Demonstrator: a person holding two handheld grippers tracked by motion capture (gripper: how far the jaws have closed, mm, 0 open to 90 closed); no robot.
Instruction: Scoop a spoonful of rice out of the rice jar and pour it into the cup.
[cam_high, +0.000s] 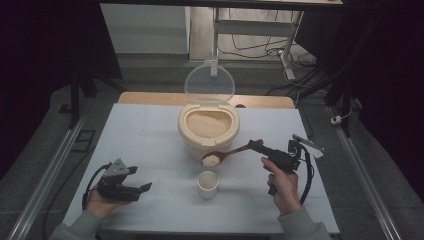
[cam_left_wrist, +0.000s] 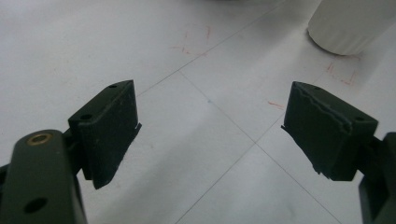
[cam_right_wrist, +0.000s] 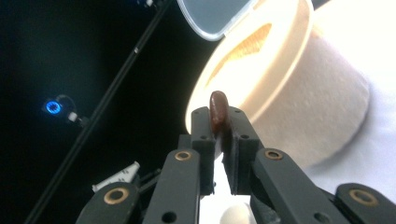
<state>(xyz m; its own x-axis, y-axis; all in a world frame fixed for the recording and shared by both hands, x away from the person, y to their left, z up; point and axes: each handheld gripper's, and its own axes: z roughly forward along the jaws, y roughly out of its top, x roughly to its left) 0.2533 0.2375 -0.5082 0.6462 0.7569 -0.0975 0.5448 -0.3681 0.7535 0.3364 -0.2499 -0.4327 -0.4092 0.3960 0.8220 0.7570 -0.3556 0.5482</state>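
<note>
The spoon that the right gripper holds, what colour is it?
The spoon is reddish-brown wood, seen best in the high view.

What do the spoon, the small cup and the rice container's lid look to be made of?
Spoon: likely wood, brown with a smooth sheen. Cup: probably ceramic or plastic, plain matte white. Lid: clear plastic, since the floor shows through it.

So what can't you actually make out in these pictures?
- Inside of the small white cup: high view, its rim and the viewing angle hide any contents; left gripper view, the top edge cuts it off.
- Spoon bowl with rice: right gripper view, the right gripper covers all but the wooden spoon's handle end.
- Rice depth in the cream container: walls hide it.
</note>
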